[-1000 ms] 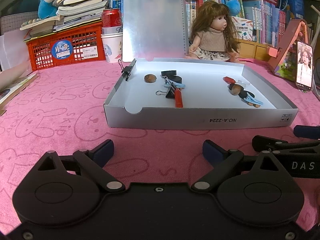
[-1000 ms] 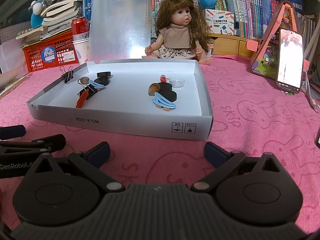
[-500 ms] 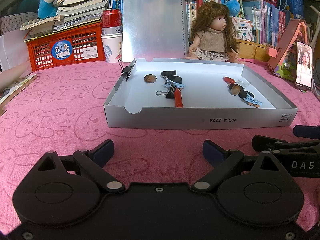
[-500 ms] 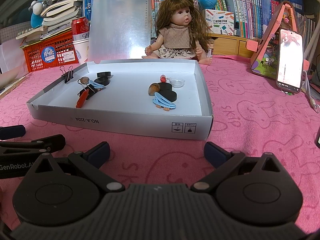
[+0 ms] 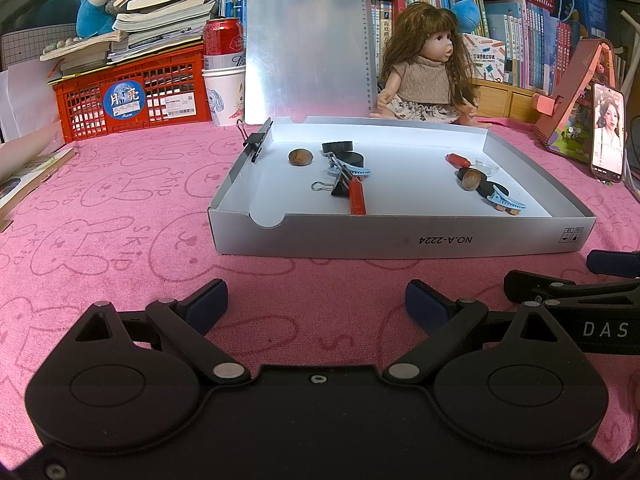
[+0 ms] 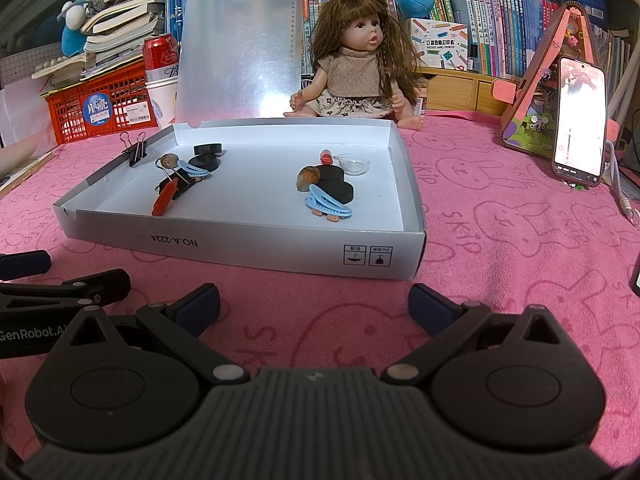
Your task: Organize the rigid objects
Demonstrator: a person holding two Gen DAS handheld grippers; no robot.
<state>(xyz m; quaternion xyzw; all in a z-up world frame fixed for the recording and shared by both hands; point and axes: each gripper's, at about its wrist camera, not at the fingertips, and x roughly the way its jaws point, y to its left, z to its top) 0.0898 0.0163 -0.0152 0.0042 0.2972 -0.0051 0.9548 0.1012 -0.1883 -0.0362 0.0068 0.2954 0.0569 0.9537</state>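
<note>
A shallow white box [image 5: 400, 236] [image 6: 248, 246] sits on the pink cloth. It holds two small piles. The left pile has a red stick [image 5: 357, 200], a black binder clip [image 5: 339, 187], a blue hair clip [image 5: 352, 169], black discs [image 5: 338, 147] and a brown nut [image 5: 300, 157]. The right pile has a blue hair clip [image 6: 329, 205], black discs [image 6: 340, 192], a nut [image 6: 309, 177], a red piece [image 6: 326, 156] and a clear dish [image 6: 354, 163]. A binder clip [image 5: 256, 140] grips the box's left wall. My left gripper [image 5: 316, 306] and right gripper [image 6: 314, 306] are open and empty, in front of the box.
A doll [image 5: 424, 68], a silver clipboard [image 5: 308, 44], a red crate [image 5: 132, 96] with books, a can [image 5: 223, 40] and bookshelves stand behind the box. A phone [image 6: 578, 120] leans on a pink stand [image 6: 548, 80] at the right.
</note>
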